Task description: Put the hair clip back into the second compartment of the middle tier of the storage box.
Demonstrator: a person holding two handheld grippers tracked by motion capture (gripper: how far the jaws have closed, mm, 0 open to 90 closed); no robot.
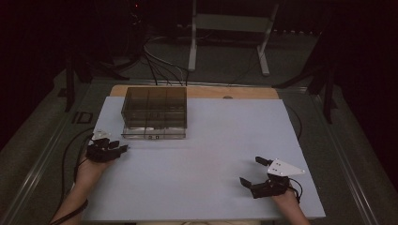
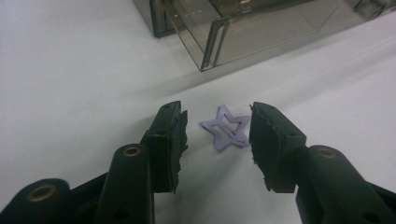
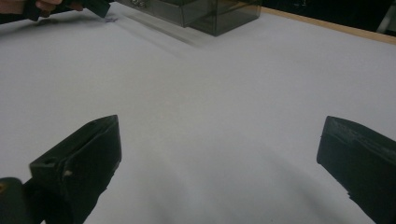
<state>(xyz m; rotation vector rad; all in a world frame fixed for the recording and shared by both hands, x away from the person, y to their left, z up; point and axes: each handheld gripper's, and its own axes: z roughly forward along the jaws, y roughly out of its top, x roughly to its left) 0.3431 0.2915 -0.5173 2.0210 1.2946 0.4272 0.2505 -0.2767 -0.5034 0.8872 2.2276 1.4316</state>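
Note:
A small purple star-shaped cutout with a hollow middle (image 2: 227,131) lies flat on the white table top (image 1: 211,140). It sits just in front of a smoky clear compartment box (image 1: 155,112). My left gripper (image 2: 217,122) points down at the star, one jaw on each side of it. The pads stand apart from the star and do not touch it. From above, the left gripper (image 1: 121,146) is at the table's left, near the box's front left corner. My right gripper (image 1: 249,170) rests wide open at the front right, with bare table between its jaws (image 3: 219,130).
The box (image 2: 261,28) has a low clear front section and several compartments. A wooden strip (image 1: 197,91) borders the table's far edge. Cables (image 1: 159,70) and a metal stand (image 1: 230,28) lie on the floor beyond. The other hand's gripper (image 3: 100,7) appears far off beside the box (image 3: 210,14).

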